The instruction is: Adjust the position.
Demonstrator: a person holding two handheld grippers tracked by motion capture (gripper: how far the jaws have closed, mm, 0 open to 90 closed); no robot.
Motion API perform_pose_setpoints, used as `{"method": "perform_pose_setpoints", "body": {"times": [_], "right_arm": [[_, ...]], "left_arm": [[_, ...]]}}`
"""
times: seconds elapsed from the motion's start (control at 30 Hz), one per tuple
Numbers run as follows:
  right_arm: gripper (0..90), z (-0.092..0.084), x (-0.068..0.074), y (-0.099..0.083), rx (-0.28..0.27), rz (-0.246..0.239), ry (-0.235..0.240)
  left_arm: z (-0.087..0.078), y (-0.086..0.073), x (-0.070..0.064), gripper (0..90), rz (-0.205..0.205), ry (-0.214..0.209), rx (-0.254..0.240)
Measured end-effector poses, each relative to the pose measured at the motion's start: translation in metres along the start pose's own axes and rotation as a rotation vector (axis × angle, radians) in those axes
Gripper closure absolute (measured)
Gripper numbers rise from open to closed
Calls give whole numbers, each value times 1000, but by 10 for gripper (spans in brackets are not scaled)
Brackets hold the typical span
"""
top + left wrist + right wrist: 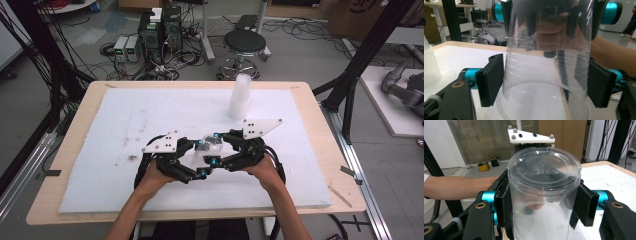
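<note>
Both tongs pinch the clear cup (210, 146), lying level, base toward the right tongs (215, 148).

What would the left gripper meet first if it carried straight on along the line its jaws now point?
The clear plastic cup already sits between the left gripper jaws, so it comes first. Beyond it, seen through the plastic, is probably the right gripper facing it, though depth there is hard to judge.

Glossy clear plastic cup (544, 195)
</note>
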State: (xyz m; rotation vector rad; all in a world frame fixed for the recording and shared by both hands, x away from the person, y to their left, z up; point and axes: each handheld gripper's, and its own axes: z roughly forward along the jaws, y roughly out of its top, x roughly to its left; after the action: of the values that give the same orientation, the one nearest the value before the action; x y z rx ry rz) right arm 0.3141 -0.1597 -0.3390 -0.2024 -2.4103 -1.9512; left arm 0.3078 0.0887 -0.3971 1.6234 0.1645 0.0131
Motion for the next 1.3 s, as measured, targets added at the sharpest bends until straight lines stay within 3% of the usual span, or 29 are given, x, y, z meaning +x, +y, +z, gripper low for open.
{"method": "perform_pose_setpoints", "body": {"times": [0.43,0.5,0.53,0.6,0.8,0.97,1.0,1.03,1.13,1.3], "right_arm": [[390,0,-2,-2,1,5,3],[294,1,-1,-3,7,8,3],[294,1,-1,-3,7,8,3],[184,3,-2,-3,19,39,4],[159,2,-2,-3,35,44,18],[159,-2,-2,-3,74,37,10],[159,-2,-2,-3,74,37,10],[159,-3,-2,-3,106,20,-7],[159,-3,-2,-3,161,2,-21],[159,-2,1,-2,262,-29,-27]], "left_arm": [[-1,-1,0,306,3,1,7],[-1,0,0,306,4,-2,7],[-1,0,0,306,4,-2,7],[-2,0,0,306,6,-1,7],[-6,0,0,306,11,7,38],[-17,7,1,306,27,18,158],[-17,7,1,307,27,18,158],[-23,12,2,308,33,15,211],[-29,19,5,308,41,-7,305],[-30,29,9,308,70,-44,495]]}}
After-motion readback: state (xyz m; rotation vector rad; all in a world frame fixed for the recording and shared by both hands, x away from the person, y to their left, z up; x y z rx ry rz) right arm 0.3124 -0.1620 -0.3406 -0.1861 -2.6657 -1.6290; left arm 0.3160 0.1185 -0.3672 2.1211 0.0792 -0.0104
